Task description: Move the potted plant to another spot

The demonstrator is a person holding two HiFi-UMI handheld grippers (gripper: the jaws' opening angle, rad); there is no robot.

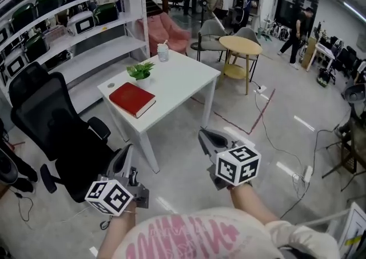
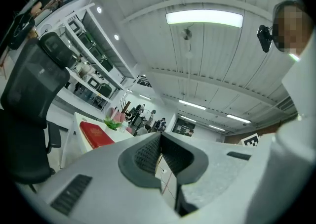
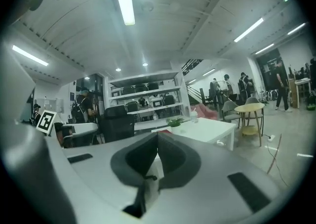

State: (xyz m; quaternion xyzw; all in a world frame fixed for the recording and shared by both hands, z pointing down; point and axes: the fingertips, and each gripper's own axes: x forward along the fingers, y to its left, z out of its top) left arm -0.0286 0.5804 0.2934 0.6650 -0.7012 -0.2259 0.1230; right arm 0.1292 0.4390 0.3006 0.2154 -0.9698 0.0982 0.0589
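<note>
A small green potted plant (image 1: 140,72) in a white pot stands on the white table (image 1: 183,78), towards its far left side; it also shows as the plant (image 2: 113,124) and the plant (image 3: 175,122) in the two gripper views. Both grippers are held well short of the table, above the floor. My left gripper (image 1: 124,159) has its jaws together and holds nothing; its tips meet at the left gripper's front (image 2: 160,136). My right gripper (image 1: 206,138) is shut and empty as well, and the right gripper (image 3: 157,135) points roughly at the table.
A red book (image 1: 132,99) and a clear cup with a straw (image 1: 163,52) share the table. A black office chair (image 1: 54,132) stands at its left, white shelving (image 1: 74,35) behind. A round yellow table (image 1: 240,46), chairs and people fill the back; cables (image 1: 297,175) lie on the floor.
</note>
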